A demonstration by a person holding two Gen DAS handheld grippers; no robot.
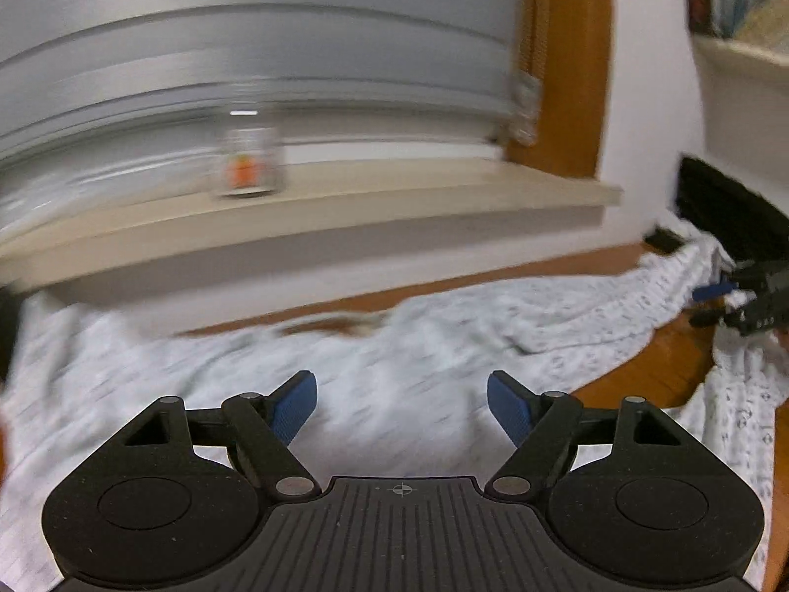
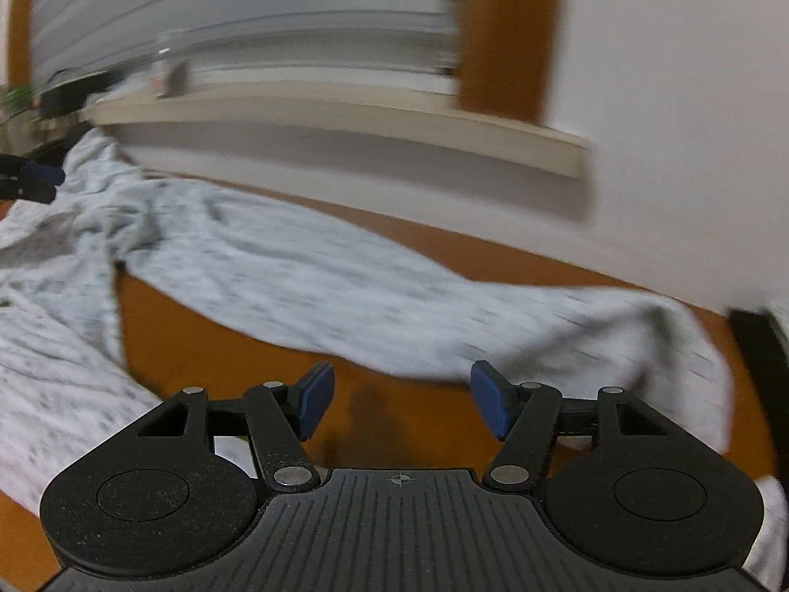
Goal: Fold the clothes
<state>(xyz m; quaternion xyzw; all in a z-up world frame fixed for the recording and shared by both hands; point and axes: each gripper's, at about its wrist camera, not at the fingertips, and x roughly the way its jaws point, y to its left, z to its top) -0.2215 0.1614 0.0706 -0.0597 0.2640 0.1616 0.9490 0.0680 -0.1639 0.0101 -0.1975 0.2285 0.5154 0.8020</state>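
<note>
- An orange-brown wooden table (image 1: 656, 370) is carrying the work, its bare top showing between folds of cloth in both wrist views.
- A white garment with a fine grey speckled print (image 1: 345, 375) is lying spread and rumpled across that table; in the right wrist view the same garment (image 2: 305, 281) is stretching in a long band from the left edge to the far right, with another part of it draping down at the near left.
- A grey slatted blind (image 1: 256, 44) is hanging behind a pale window sill (image 1: 315, 207), both blurred.
- The left gripper (image 1: 402, 407) is hovering over the garment with its blue-padded fingers (image 1: 294, 407) standing wide apart, nothing between them.
- The right gripper (image 2: 402, 407) is hanging over bare wood just beside the garment's near hem, jaws likewise spread and empty; in the left wrist view it is appearing at the right edge, too small there to judge.
- A small jar with an orange label (image 1: 249, 163) is sitting on the sill, too blurred to read.
</note>
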